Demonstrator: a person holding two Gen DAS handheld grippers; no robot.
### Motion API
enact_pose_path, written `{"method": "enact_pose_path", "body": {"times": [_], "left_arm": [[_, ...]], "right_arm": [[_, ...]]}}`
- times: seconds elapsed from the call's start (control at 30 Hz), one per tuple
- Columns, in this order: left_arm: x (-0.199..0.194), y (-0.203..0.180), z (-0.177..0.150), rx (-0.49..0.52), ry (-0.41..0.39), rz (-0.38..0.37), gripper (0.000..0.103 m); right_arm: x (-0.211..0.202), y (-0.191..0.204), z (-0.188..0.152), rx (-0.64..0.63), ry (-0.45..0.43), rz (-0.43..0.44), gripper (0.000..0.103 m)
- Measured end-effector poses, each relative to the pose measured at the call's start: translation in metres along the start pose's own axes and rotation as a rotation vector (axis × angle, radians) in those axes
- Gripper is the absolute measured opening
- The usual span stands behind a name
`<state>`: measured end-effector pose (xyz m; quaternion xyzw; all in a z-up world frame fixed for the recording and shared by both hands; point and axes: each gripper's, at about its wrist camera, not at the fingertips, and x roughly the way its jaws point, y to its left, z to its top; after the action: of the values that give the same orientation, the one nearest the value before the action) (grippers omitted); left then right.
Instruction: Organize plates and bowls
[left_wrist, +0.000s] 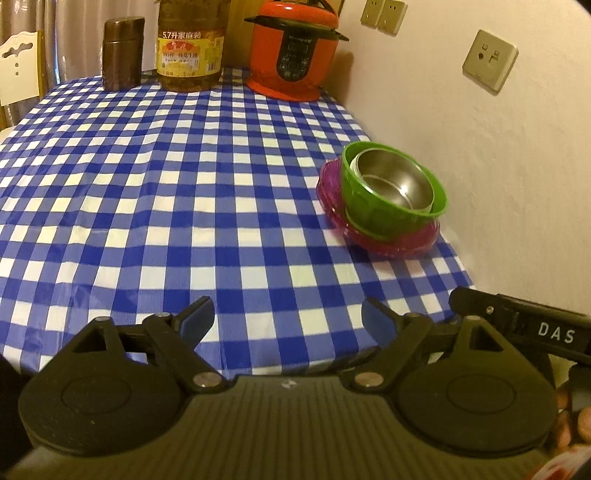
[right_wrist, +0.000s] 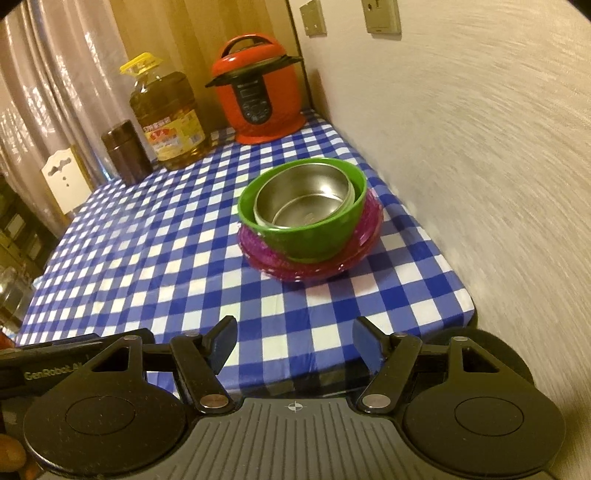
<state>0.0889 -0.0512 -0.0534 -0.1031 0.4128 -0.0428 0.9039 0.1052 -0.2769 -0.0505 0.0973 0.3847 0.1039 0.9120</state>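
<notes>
A steel bowl (right_wrist: 306, 201) sits nested inside a green bowl (right_wrist: 317, 236), tipped a little so its rim leans against the green bowl's far wall, and the green bowl in turn stands on a stack of translucent magenta plates (right_wrist: 266, 254); how many plates make up that stack cannot be counted from either view, though there look to be at least two. The whole stack rests on the counter (left_wrist: 166, 192), which is covered by a blue and white checked cloth, near the edge that runs along the pale wall (left_wrist: 498, 184) and toward the near corner. Both grippers hang over the near edge of the counter, well apart from the stack. The left gripper (left_wrist: 288, 319) has its blue-padded fingers spread wide with only checked cloth between them, and the stack lies ahead and off to its right. The right gripper (right_wrist: 295, 341) is likewise spread apart and empty, with the stack almost straight ahead of it. In the left wrist view the body of the right gripper shows at the right edge, with fingertips of the person's hand (left_wrist: 576, 421) below it. At the far end of the counter stand a red pressure cooker (right_wrist: 258, 96), a large bottle of cooking oil (right_wrist: 166, 110) with a yellow cap, and a brown canister (right_wrist: 123, 151), side by side. Wall sockets (left_wrist: 489, 61) are set in the wall above, and a curtain (right_wrist: 48, 74) hangs beyond the far left side.
</notes>
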Motion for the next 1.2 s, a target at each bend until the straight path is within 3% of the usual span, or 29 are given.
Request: {"method": "enact_pose_path", "body": {"times": [1.2], "left_arm": [[-0.026,-0.003,-0.009,0.017,-0.028,0.046,0.086]], "right_arm": [[-0.027,0.007,-0.006,-0.041,-0.007,-0.009,0.069]]}}
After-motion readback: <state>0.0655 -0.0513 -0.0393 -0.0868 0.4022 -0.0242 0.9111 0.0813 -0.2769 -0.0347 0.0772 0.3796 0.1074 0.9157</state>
